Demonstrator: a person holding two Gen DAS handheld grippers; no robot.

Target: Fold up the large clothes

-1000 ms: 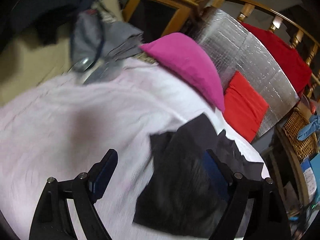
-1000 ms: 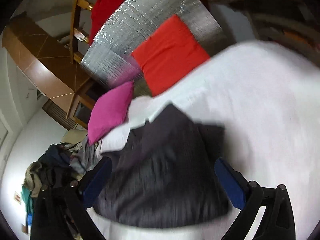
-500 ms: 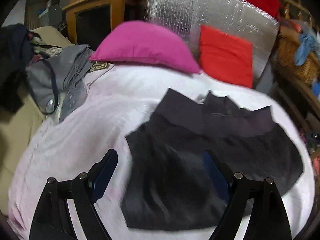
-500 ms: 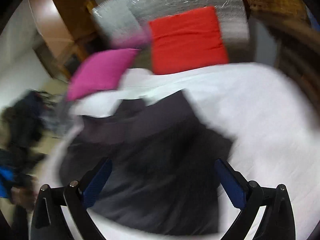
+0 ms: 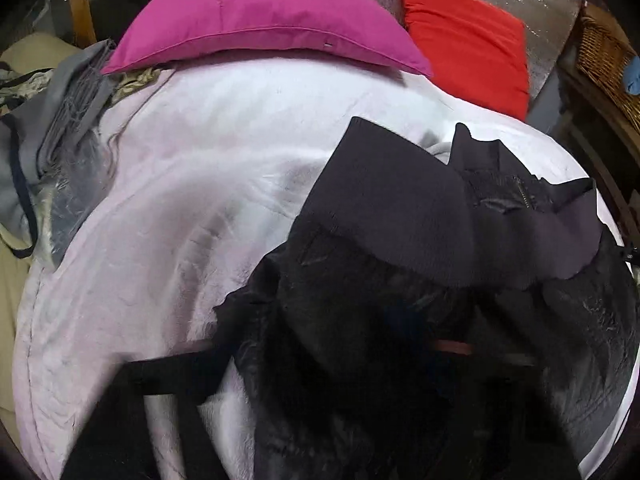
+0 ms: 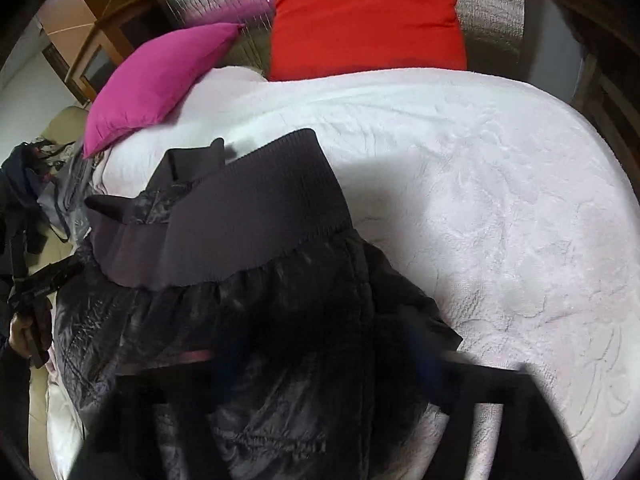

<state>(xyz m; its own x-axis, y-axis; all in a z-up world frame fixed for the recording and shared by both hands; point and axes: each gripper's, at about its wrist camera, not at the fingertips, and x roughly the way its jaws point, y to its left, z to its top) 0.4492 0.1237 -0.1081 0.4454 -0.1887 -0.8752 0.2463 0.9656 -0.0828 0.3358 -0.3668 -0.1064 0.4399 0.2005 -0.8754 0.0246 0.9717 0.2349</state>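
Both grippers have dropped low onto the jacket (image 5: 400, 280) vs half a sec ago, when they hung above it w/ fingers wide apart; now the dark cloth fills the bottom of each wrist view and blurs the tools.

Progress: early, I'd say. Jacket lies on the white blanket (image 5: 200, 200), right of the pink pillow (image 5: 256, 16) and in front of the red cushion (image 5: 464, 40). Ribbed hem band is flipped over the shiny body, collar and zip bunched at the far edge, no neat rectangle yet. Sleeves and main folds look still to do.

Left gripper (image 5: 328, 364): one dark finger shows at the lower left, the other buried under cloth; can't tell how far apart or if it pinches fabric. It touches the jacket edge.

Right gripper (image 6: 320, 364): arms show as dark blurred bars, the tips seemingly sunk in cloth; looks fairly wide, but grip can't be told.
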